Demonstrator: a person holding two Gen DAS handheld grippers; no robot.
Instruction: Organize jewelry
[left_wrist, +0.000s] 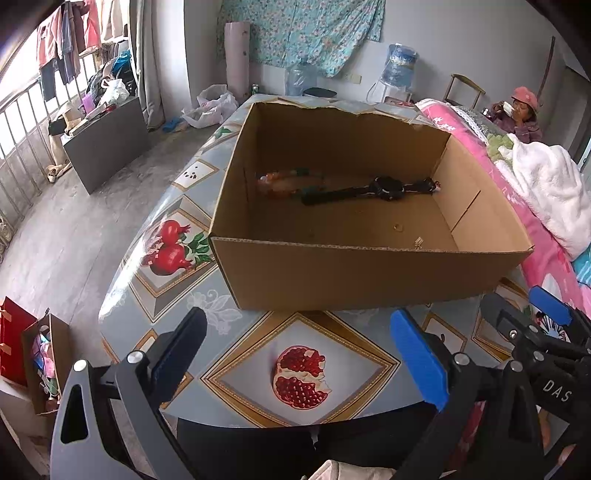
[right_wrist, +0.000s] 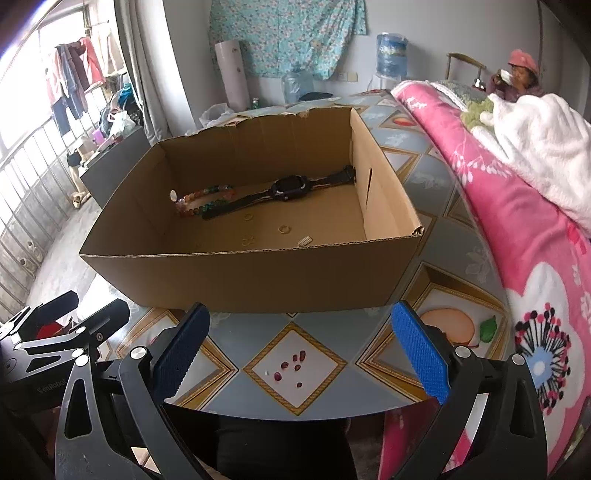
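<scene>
My left tongs (left_wrist: 299, 369) were spread wide and empty, and my right tongs (right_wrist: 301, 363) likewise; both hung over the near table (right_wrist: 436, 206) edge, short of the box (right_wrist: 255, 275). Inside the box lay a black watch (right_wrist: 290, 188), its strap end touching a bead bracelet (right_wrist: 205, 201). A small ring (right_wrist: 284, 229) and a few tiny pieces lay loose nearer the front wall. No jewelry showed outside the box. I judged the gathering step done or nearly so. Any next move would call for reaching over the front wall and a fine pinch.
</scene>
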